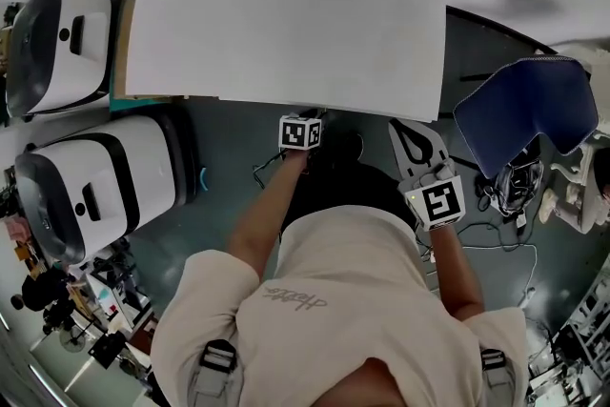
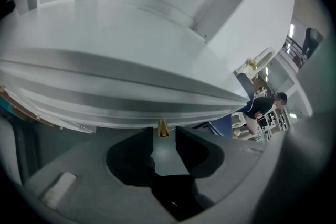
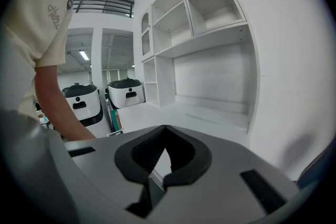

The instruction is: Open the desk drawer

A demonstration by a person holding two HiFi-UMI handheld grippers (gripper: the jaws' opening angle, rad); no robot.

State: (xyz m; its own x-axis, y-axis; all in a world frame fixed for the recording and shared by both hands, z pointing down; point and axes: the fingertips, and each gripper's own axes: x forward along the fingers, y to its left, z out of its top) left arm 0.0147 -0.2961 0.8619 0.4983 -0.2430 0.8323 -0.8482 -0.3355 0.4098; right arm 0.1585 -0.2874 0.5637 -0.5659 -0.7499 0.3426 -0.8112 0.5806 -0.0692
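Left gripper [image 2: 164, 139]: gapes at brass knob [image 2: 163, 128] under worktop [image 2: 131, 50] front edge; could slip off if pulled unclamped. Right gripper [image 3: 164, 131]: jaws together, idle.

Ahead, desk edge [image 1: 286, 95] overhangs; blue chair [image 1: 524, 105] crowds right.

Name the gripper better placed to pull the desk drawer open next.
Left: the left gripper sits at the desk edge, jaws apart astride a small gold knob. The right gripper is shut, away from it.
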